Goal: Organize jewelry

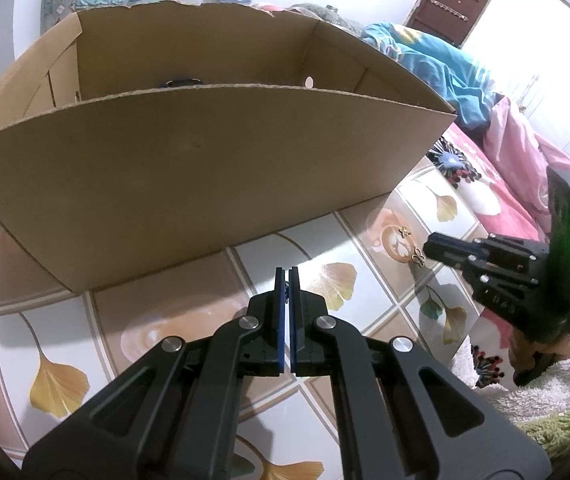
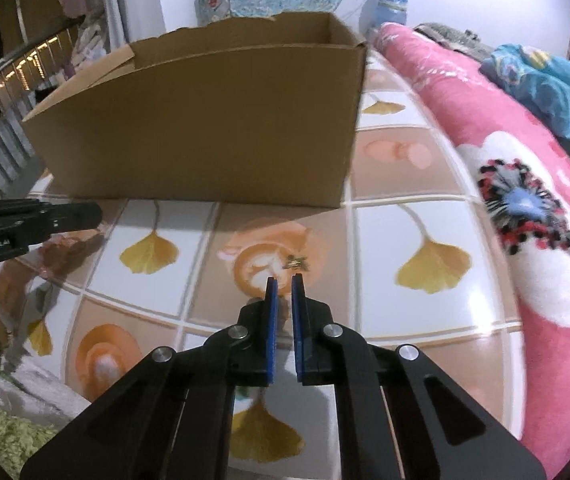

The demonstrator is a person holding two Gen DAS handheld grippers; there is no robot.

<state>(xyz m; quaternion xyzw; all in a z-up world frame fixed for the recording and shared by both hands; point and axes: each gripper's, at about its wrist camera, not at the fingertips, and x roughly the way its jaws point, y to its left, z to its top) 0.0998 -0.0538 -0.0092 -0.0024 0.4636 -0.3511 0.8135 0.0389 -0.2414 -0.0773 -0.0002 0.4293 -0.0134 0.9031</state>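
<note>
Gold earrings [image 2: 296, 263], tiny, light, snag-prone: pinch by stud; right gripper [image 2: 284, 280] nearly closed, empty; left gripper [image 1: 287, 276] clamps small blue piece.

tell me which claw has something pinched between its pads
The left claw: a small blue jewelry piece sits between its blue pads. The right claw pinches nothing; the gold earring lies just beyond its tips.

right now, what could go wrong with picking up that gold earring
1. The right hand-held gripper looks shut while the gold earring lies just past its tips, so it may have closed on nothing or could flick the earring across the glossy table.
2. The cardboard box has a tall wall; a low carry could knock the earring off against its rim.
</note>
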